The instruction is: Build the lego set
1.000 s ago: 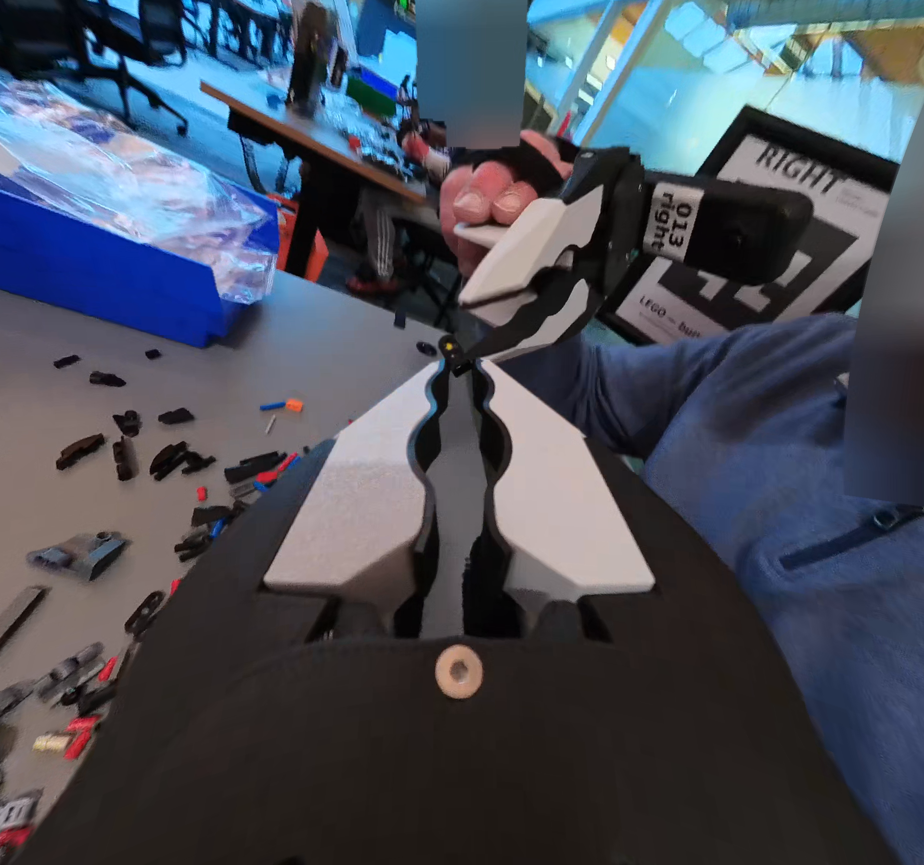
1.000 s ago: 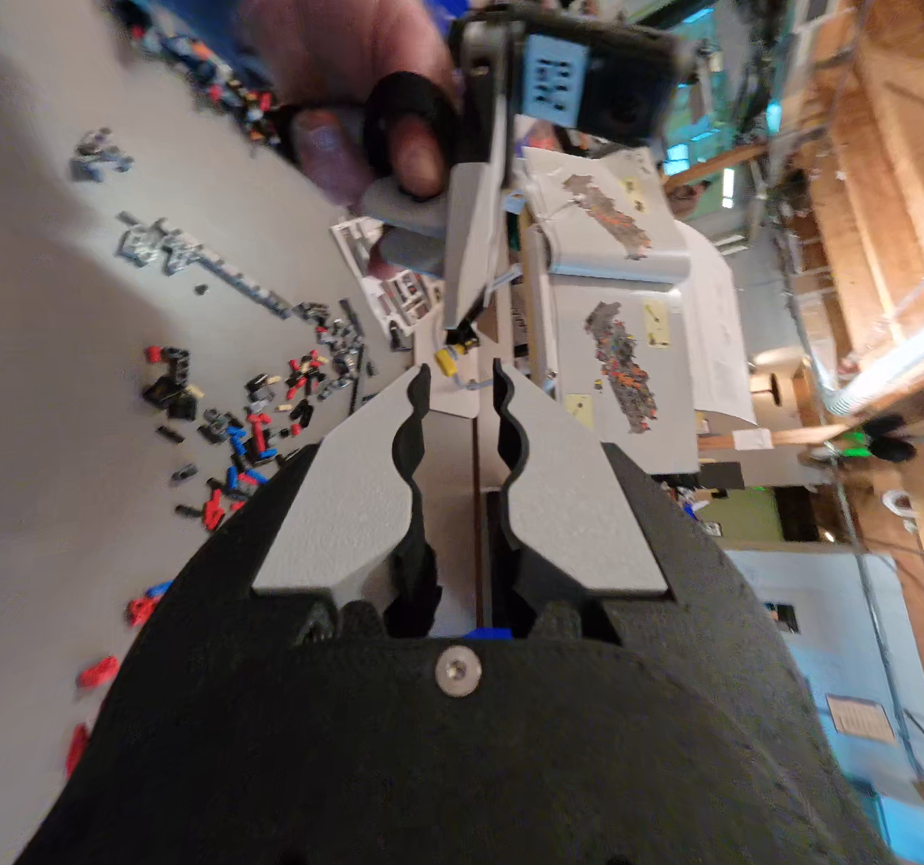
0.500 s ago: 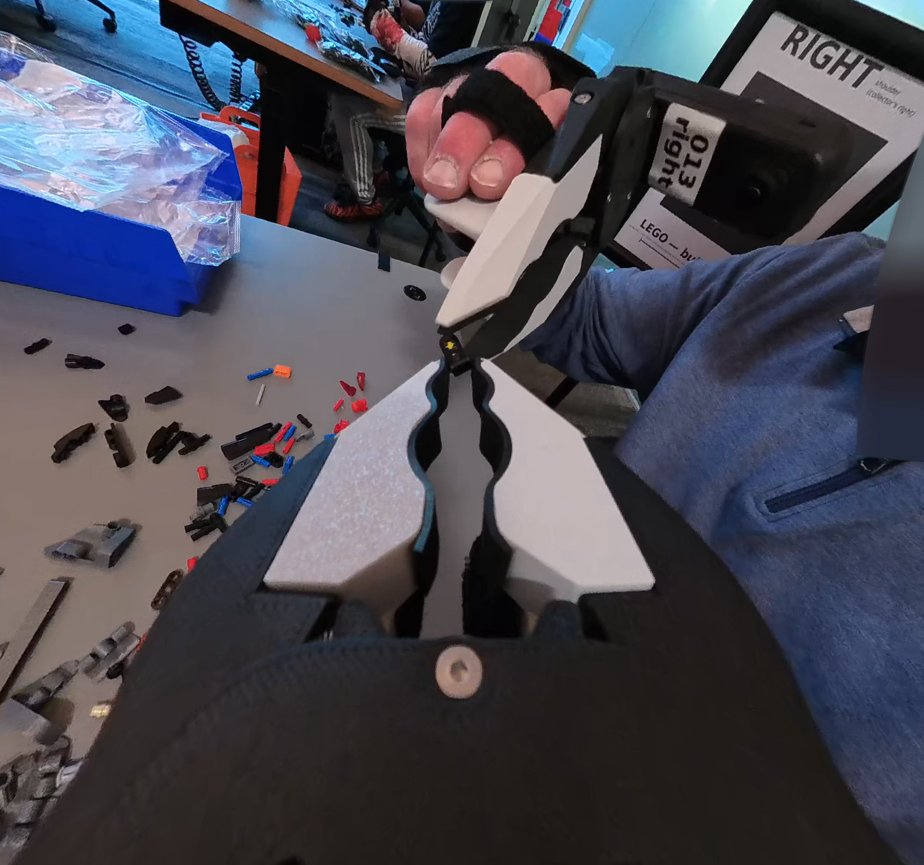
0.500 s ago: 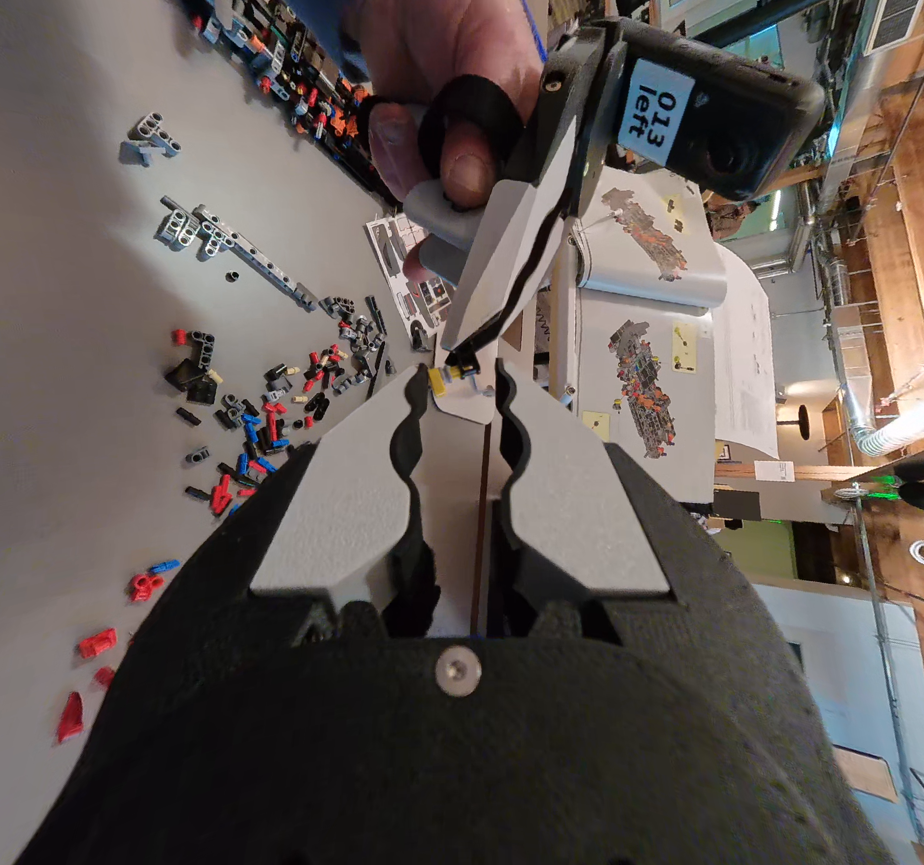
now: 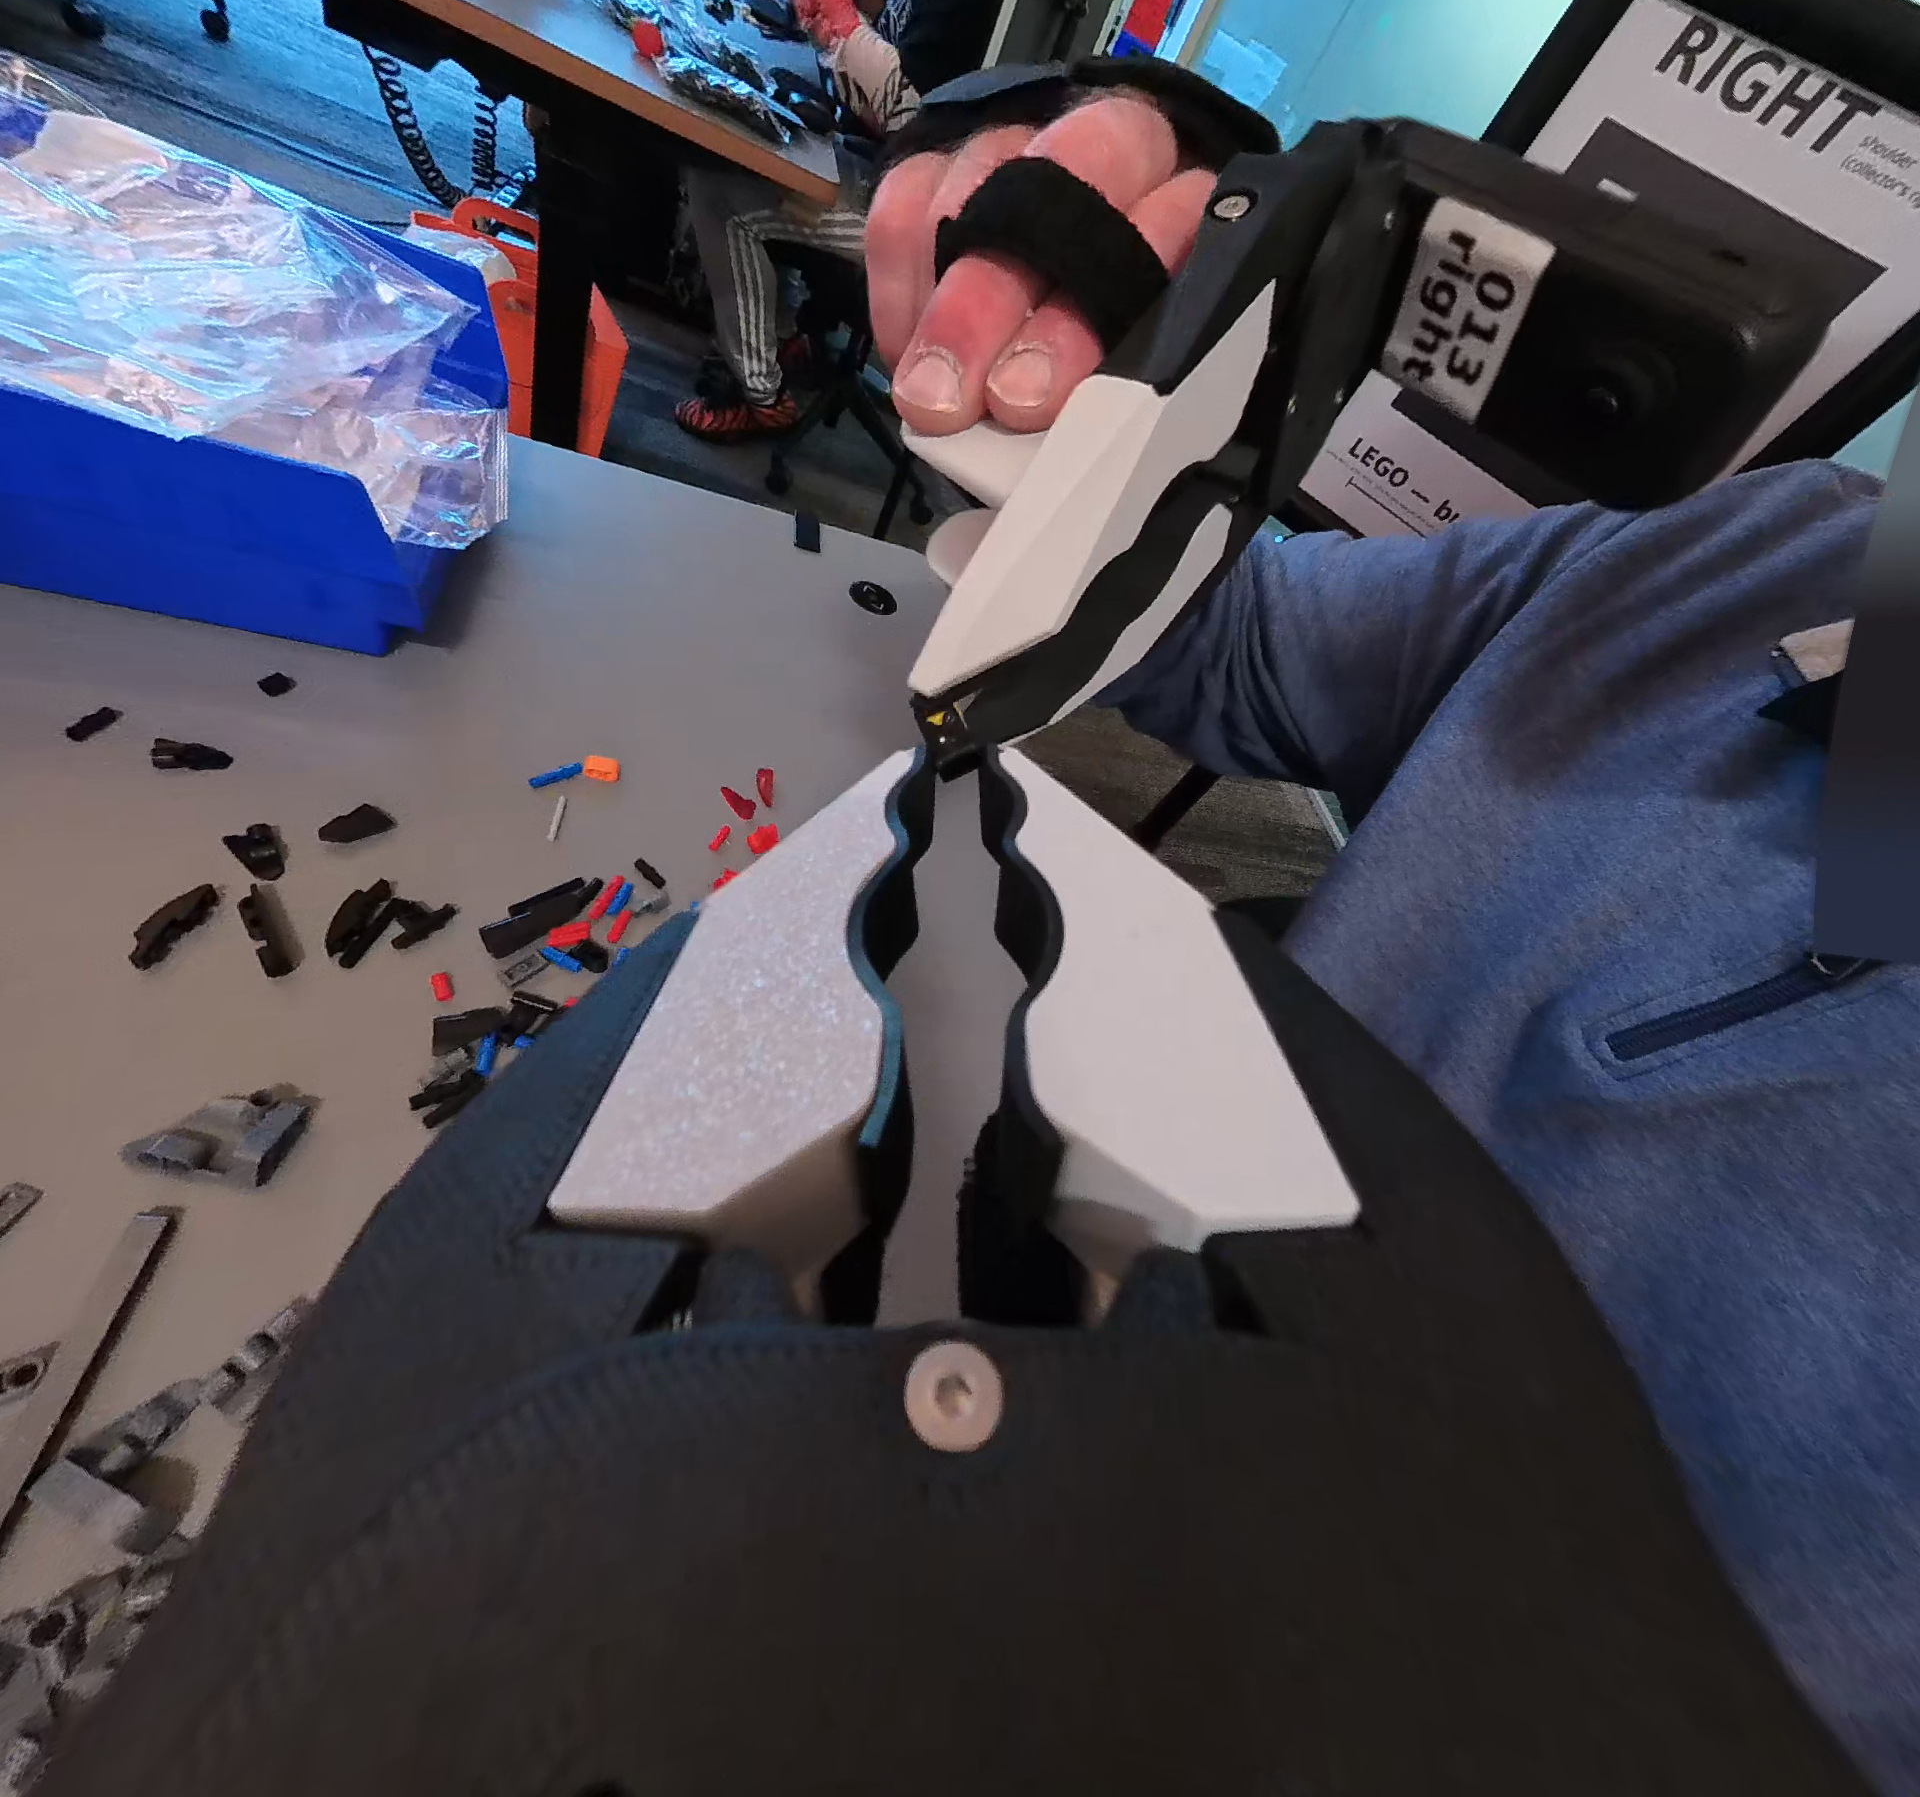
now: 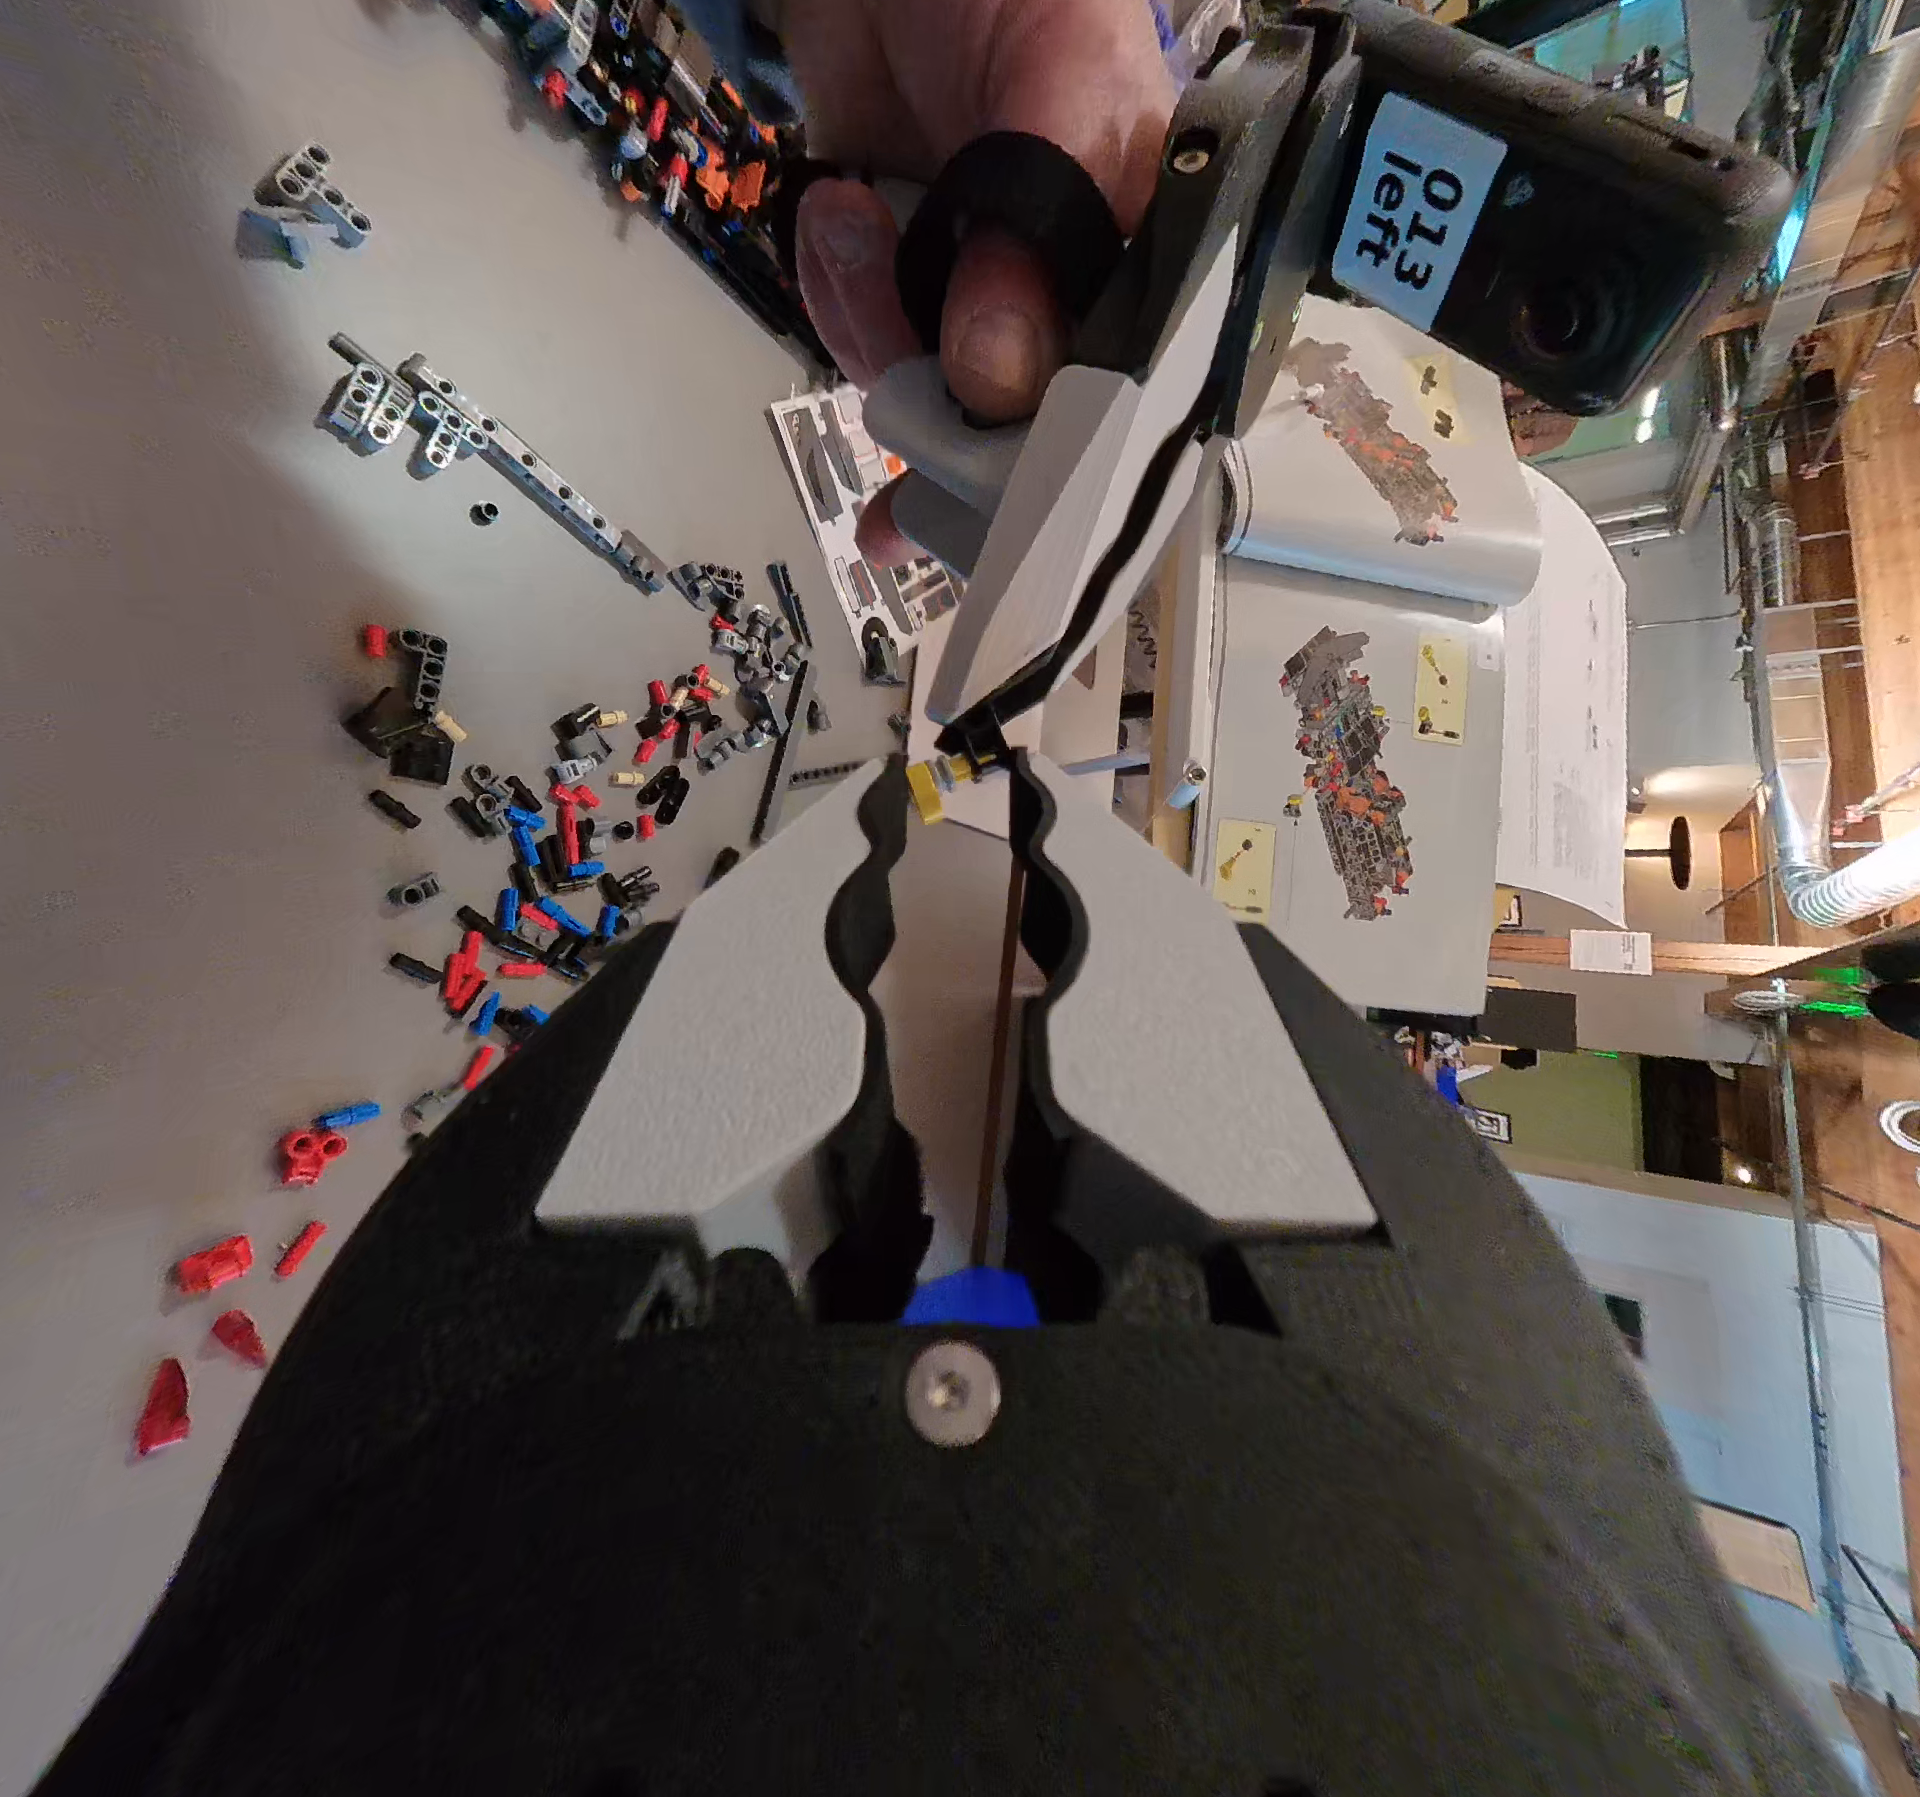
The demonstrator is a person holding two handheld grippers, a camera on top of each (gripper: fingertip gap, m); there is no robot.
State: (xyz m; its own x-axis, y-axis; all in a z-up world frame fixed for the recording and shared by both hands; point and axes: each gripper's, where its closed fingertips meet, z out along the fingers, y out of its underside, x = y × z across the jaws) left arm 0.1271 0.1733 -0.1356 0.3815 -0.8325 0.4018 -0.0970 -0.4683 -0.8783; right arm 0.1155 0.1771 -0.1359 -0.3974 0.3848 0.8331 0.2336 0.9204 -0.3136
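In the left wrist view, the left gripper (image 5: 948, 765) reached up and away from the grey table (image 5: 665, 625), its two white fingers (image 5: 769, 999) drawn close so that only a narrow slot remained at the tips. In that slot sat a small black lego piece (image 5: 954, 762), apparently pinched between them. The right gripper (image 5: 940, 708) came down from the upper right, its tips closed together on the top of the same small assembly, where a speck of yellow showed. The two tools met nose to nose, well above the table, so neither was nearer than the other. Loose black, red and blue parts (image 5: 540, 926) lay scattered on the table to the lower left, beside a blue bin (image 5: 208, 542).

In the right wrist view, the right gripper (image 6: 961, 771) had its tips standing a little apart, with the yellow and grey pin (image 6: 940, 779) lying crosswise in the gap, its yellow head touching the left-hand tip. Whether both tips truly gripped it could not be told from here. The left gripper (image 6: 961, 724) descended from above, its tips pressed together on a black piece (image 6: 971, 731) that joined the pin's far end. The pin's long axis ran across the right gripper's fingers and roughly square to the left one's. The mating push would therefore probably go along that axis. An open instruction booklet (image 6: 1351, 791) stood behind.
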